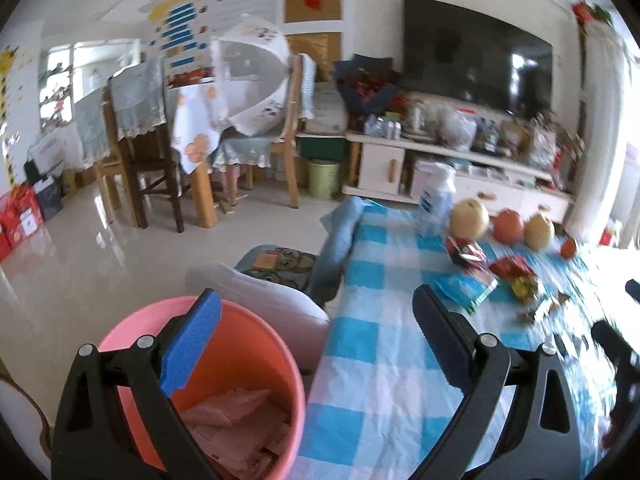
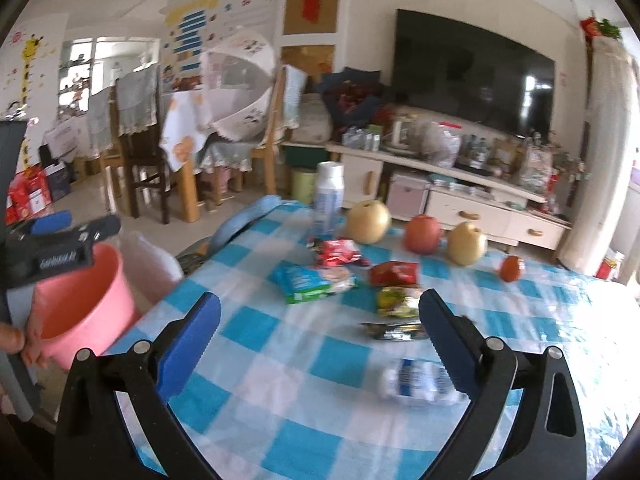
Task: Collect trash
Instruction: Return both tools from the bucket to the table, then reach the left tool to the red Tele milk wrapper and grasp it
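Note:
Trash lies on the blue checked tablecloth [image 2: 304, 364]: a blue-green packet [image 2: 316, 282], two red wrappers [image 2: 340, 250] [image 2: 394, 272], a yellow-green wrapper [image 2: 396, 300], a dark wrapper [image 2: 394, 330] and a crumpled white-blue plastic wrapper [image 2: 416, 380]. My right gripper [image 2: 320, 320] hangs open over the cloth, nothing between its fingers; the crumpled wrapper lies by its right finger. A pink bucket [image 1: 240, 360] with paper scraps inside stands beside the table's left edge. My left gripper [image 1: 316, 320] is open and empty, its left finger over the bucket, its right finger over the cloth.
Two pears [image 2: 368, 222] [image 2: 466, 244], an apple [image 2: 422, 234], a small red fruit [image 2: 512, 268] and a white-blue bottle [image 2: 328, 204] stand along the table's far side. A stool [image 1: 280, 264] and white bag [image 1: 272, 300] sit behind the bucket. A hand [image 2: 24, 340] holds the left gripper's handle.

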`<action>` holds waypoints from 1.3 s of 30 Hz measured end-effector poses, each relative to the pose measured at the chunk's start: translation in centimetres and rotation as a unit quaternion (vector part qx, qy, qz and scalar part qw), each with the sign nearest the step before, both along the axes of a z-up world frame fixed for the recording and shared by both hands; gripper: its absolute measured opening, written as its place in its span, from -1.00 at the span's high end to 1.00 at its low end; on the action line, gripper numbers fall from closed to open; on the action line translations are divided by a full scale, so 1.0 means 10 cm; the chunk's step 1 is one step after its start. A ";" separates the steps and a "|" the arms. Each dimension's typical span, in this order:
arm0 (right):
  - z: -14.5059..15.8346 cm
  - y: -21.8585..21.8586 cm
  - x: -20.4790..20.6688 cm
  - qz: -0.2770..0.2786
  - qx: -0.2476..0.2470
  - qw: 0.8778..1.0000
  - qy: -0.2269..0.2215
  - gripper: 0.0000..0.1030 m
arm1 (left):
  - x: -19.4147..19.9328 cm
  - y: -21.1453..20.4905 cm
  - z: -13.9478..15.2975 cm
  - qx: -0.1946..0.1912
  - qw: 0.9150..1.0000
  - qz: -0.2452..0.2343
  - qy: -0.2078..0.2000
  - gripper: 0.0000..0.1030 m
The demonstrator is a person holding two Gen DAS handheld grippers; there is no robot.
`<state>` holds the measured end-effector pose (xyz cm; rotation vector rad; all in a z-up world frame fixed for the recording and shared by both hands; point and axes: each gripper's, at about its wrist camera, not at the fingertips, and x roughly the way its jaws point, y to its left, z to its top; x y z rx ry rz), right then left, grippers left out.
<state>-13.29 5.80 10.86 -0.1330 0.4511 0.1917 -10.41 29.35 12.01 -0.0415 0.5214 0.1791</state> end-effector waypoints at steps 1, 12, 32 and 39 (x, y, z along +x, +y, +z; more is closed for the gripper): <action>0.00 -0.06 0.00 -0.005 0.005 1.000 -0.001 -0.90 | -0.01 -0.06 -0.01 0.003 1.000 -0.007 0.001 -0.88; 0.01 -0.60 -0.01 -0.052 0.043 0.998 0.000 -0.90 | -0.15 -0.66 -0.05 0.031 0.998 -0.055 0.018 -0.88; -0.06 -1.47 0.01 -0.109 0.049 0.993 0.003 -0.90 | -0.28 -1.67 -0.07 0.055 0.992 -0.111 0.026 -0.88; -0.06 -1.65 0.04 -0.123 0.051 0.991 0.002 -0.90 | -0.25 -1.97 -0.17 0.065 0.989 -0.129 0.038 -0.88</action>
